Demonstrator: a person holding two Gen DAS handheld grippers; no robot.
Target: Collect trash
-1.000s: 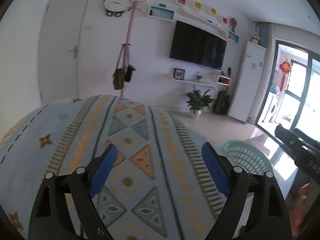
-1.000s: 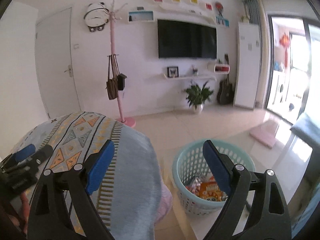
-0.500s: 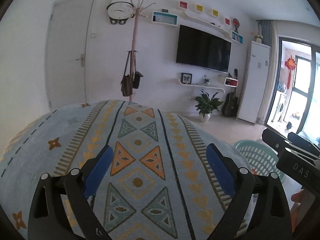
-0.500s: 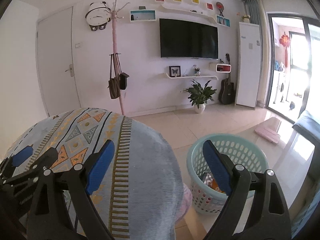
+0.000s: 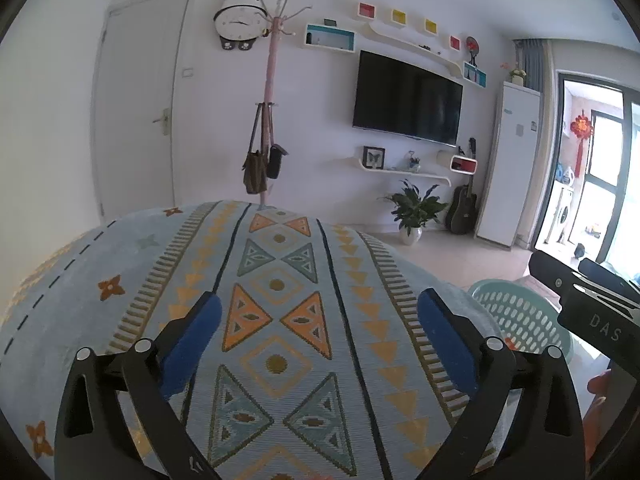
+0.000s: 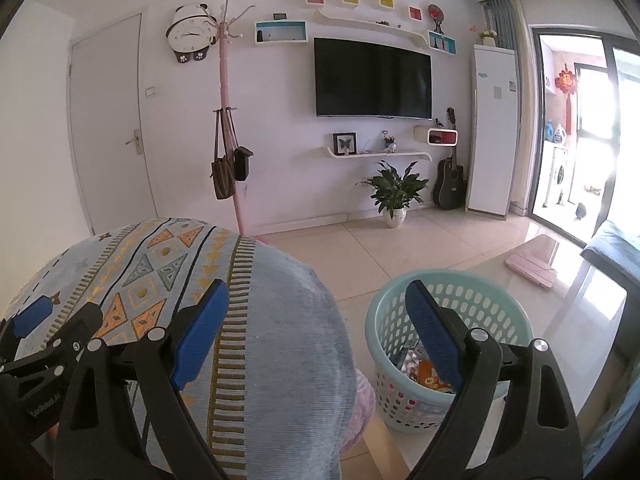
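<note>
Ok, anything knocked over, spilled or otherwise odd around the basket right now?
Nothing stands out. The teal basket stands upright with wrappers inside and none seen spilled around it. The patterned cushion shows no litter. The left hand-held gripper, jaws opening, and the right hand-held gripper hold nothing.

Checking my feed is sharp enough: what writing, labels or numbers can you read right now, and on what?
"DAS": right gripper body, left wrist view.
Small white lettering on left gripper body: blurred.
Clock face, white cabinet labels, red hanging ornament, basket wrappers: too small to read.
</note>
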